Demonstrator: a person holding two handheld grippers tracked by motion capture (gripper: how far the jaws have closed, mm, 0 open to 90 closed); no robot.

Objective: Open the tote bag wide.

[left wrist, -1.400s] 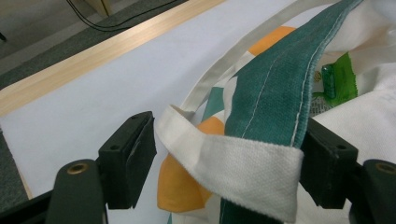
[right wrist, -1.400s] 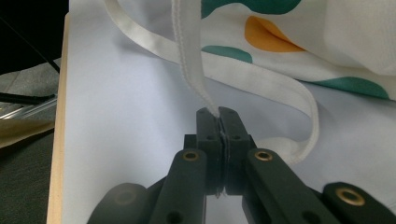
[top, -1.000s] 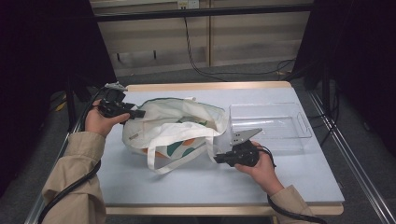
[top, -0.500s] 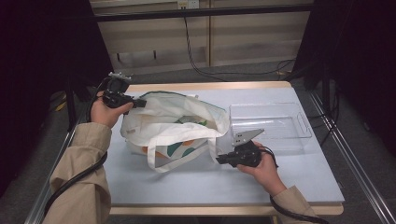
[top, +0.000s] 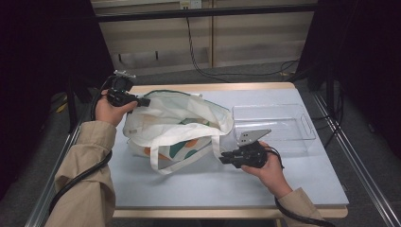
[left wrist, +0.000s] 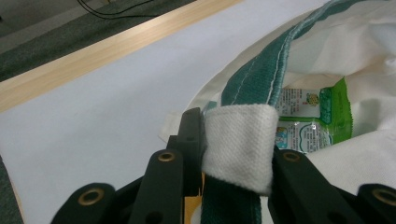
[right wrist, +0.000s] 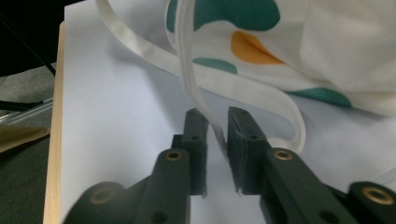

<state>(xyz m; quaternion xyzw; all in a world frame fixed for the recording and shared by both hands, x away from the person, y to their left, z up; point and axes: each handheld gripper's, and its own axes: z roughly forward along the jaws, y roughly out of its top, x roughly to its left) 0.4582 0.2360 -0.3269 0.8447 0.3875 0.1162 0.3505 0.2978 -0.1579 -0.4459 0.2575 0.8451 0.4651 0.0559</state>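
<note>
A cream tote bag (top: 182, 123) with green and orange patches lies on the left half of the table. My left gripper (top: 141, 101) is at the bag's far left corner, shut on the green-trimmed rim (left wrist: 261, 79) and a folded white strap (left wrist: 240, 144), holding the mouth up. Inside the bag lies a green snack packet (left wrist: 313, 119). My right gripper (top: 224, 160) is just right of the bag near the front. Its jaws stand close together around a thin white strap (right wrist: 191, 79) that rises taut from between them (right wrist: 218, 128). A second strap loop (top: 163, 169) rests on the table.
A clear plastic tray (top: 302, 124) stands at the back right, just behind my right hand. The pale blue tabletop (top: 198, 187) has a wooden edge (top: 213, 87). Metal rails run along both sides, and cables lie on the floor behind.
My left gripper has risen and drawn back a little with the bag's rim, opening the bag's mouth wider. The right gripper has barely moved.
</note>
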